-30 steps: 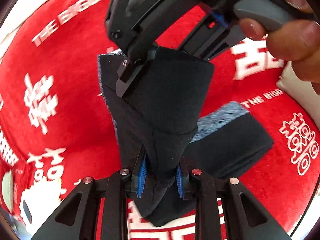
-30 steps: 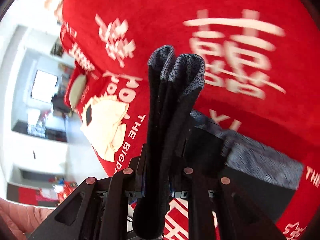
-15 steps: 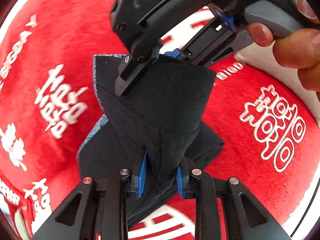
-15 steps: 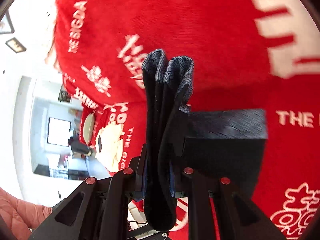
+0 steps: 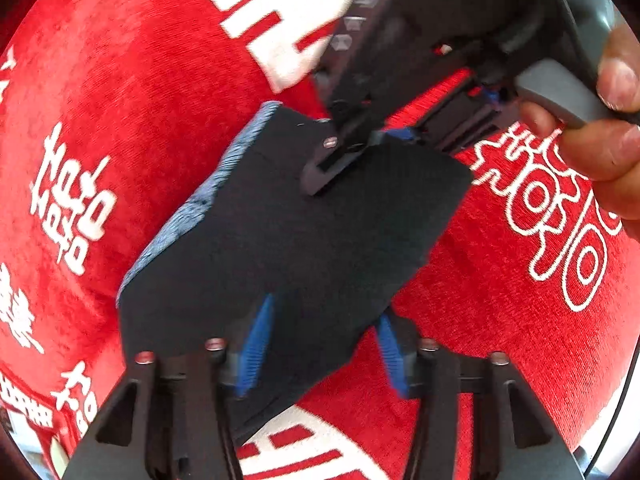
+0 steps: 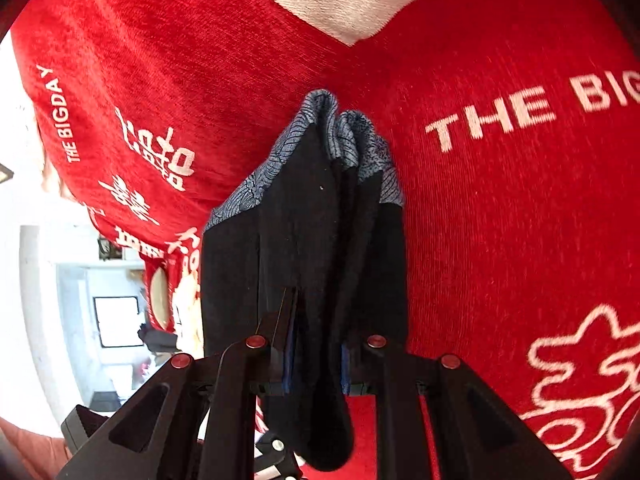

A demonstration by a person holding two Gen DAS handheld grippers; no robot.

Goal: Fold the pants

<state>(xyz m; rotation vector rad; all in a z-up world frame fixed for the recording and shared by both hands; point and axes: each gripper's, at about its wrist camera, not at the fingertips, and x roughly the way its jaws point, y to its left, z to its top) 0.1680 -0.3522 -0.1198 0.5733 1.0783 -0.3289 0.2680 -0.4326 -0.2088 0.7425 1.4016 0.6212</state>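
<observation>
Look at the red cloth [image 6: 500, 220] in your right wrist view. On the right side of the frame you can read big white letters, "THE BIG" [image 6: 532, 108], and then the edge of the picture cuts the words off. At the left of the same frame, small white letters run up the cloth and say "THE BIGDAY" [image 6: 64, 114]. Just right of them is a white Chinese sign [image 6: 162, 150], too bent to read. In your left wrist view the red cloth [image 5: 140, 80] has more white Chinese signs, one at the left [image 5: 70, 196] and an outlined one at the right [image 5: 560, 216]. They are blurred, so you cannot read them.
</observation>
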